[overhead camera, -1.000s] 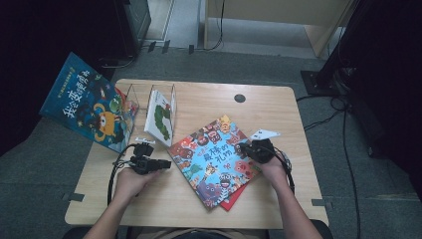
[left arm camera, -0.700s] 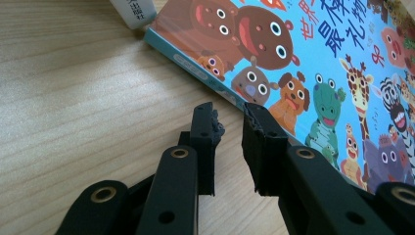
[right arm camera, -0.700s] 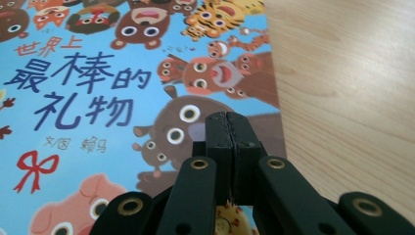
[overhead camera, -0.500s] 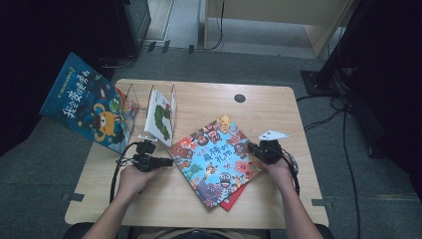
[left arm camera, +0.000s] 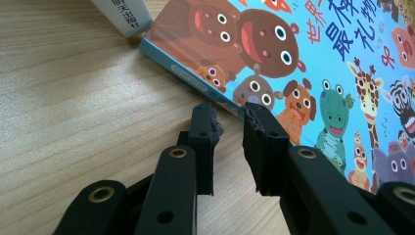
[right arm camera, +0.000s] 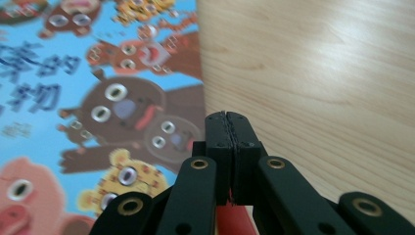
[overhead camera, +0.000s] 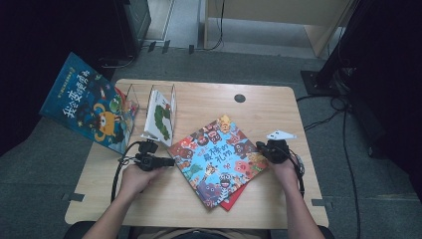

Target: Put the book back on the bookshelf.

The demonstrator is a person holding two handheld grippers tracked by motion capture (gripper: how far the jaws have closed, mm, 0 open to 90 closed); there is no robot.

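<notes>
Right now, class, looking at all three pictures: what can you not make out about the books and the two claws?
- Red book: high view, the animal picture book covers all but a corner; no title shows.
- Animal picture book's title: right claw view, blurred.
- White book in the clear stand: high view, text too small; left claw view, cut off by the top edge.
- Left claw: whether its tips touch the book's edge.

From above, my table (overhead camera: pixel 209 209) is evenly lit while the floor around it falls into darkness. Glare streaks the wood right of the animal book (right arm camera: pixel 98 98), whose cover blurs near my right gripper (right arm camera: pixel 228 117).
</notes>
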